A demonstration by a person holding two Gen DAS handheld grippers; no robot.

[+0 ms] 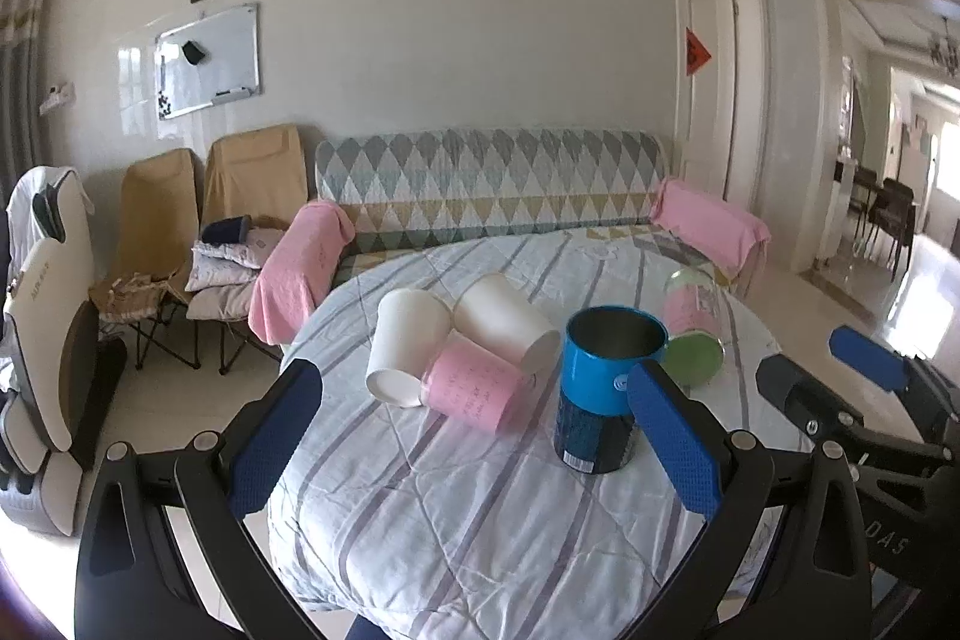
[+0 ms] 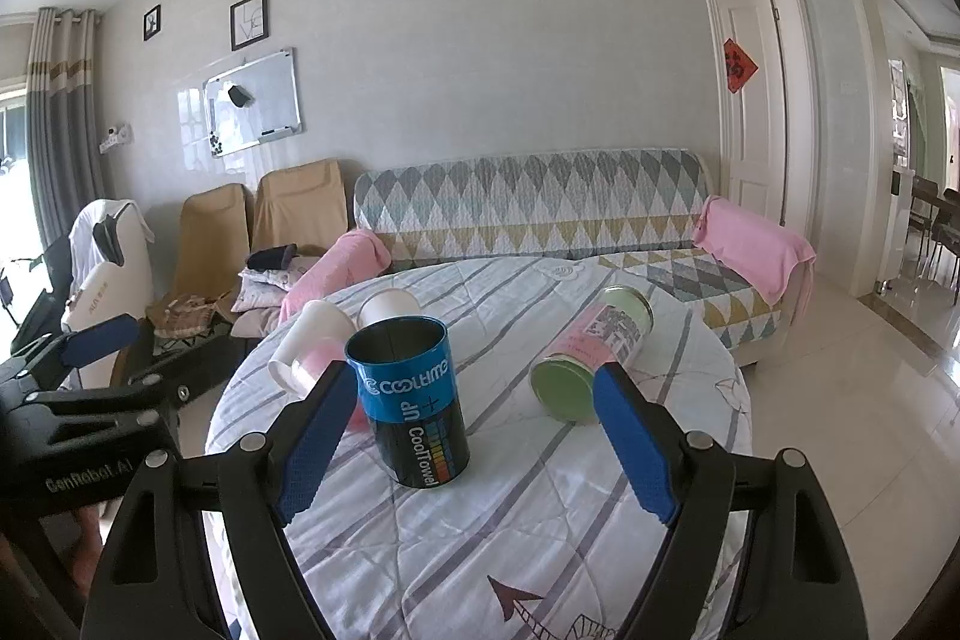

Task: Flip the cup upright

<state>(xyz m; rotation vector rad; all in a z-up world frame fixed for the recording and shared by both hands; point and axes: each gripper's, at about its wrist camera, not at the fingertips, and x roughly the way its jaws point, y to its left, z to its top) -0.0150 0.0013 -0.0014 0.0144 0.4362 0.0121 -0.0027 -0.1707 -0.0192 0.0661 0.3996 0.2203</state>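
A blue and black tin cup [image 1: 603,388] [image 2: 411,400] stands upright, mouth up, on the round table [image 1: 480,520] [image 2: 540,520]. Two white paper cups [image 1: 405,346] [image 1: 510,325] and a pink cup [image 1: 474,388] lie on their sides at the left. A pink jar with a green lid [image 1: 693,334] [image 2: 591,355] lies on its side at the right. My left gripper [image 1: 474,448] is open and empty, short of the cups. My right gripper [image 2: 474,448] is open and empty, its fingers either side of the tin cup and jar, not touching.
The table wears a striped quilted cloth. A sofa with a diamond-pattern cover [image 1: 492,184] [image 2: 534,202] and pink towels stands behind. Folding chairs [image 1: 204,220] and a white chair [image 1: 48,328] stand at the left. Tiled floor [image 2: 870,400] lies to the right.
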